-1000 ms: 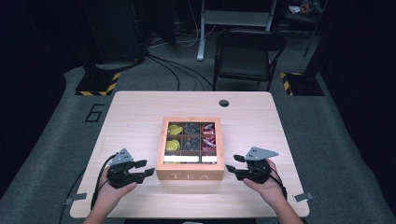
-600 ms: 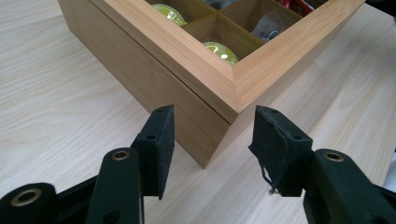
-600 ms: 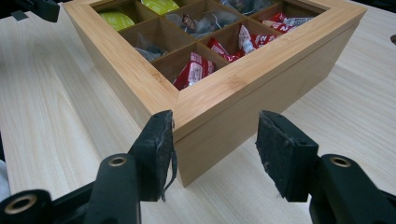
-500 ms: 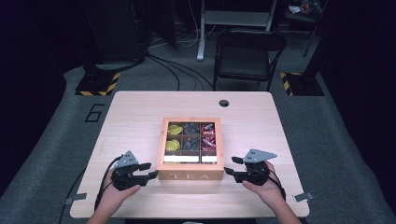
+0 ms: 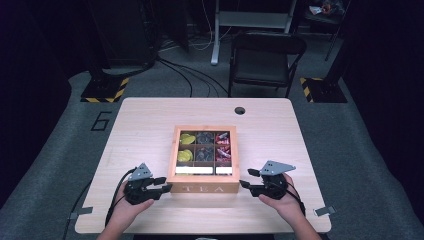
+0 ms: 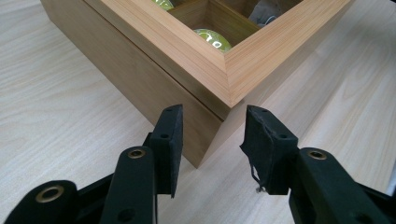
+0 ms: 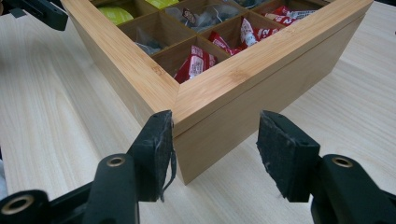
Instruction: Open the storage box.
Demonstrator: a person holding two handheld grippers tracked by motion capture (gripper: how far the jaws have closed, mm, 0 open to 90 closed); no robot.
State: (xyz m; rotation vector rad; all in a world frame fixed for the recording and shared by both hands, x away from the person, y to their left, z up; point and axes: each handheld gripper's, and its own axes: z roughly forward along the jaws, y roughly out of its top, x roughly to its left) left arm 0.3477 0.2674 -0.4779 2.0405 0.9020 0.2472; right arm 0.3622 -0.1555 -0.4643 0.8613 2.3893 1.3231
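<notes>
While the wooden tea box (image 5: pixel 202 188) sits at the table's (image 5: pixel 150 115) centre with its lid down, nothing has yet been gripped. The left gripper (image 6: pixel 212 140), whose jaws have just been closing yet are parted, is aimed at the box's seven-o'clock corner; the right gripper (image 7: pixel 215 149), jaws apart, brackets the five-o'clock corner.

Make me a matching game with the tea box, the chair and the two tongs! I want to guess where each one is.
Things:
1. tea box
2. chair
3. left tongs
4. right tongs

Places:
A. on the floor behind the table
B. at the box's near right corner
C. middle of the table
D. at the box's near left corner

Pairs: 1-C, 2-A, 3-D, 4-B
</notes>
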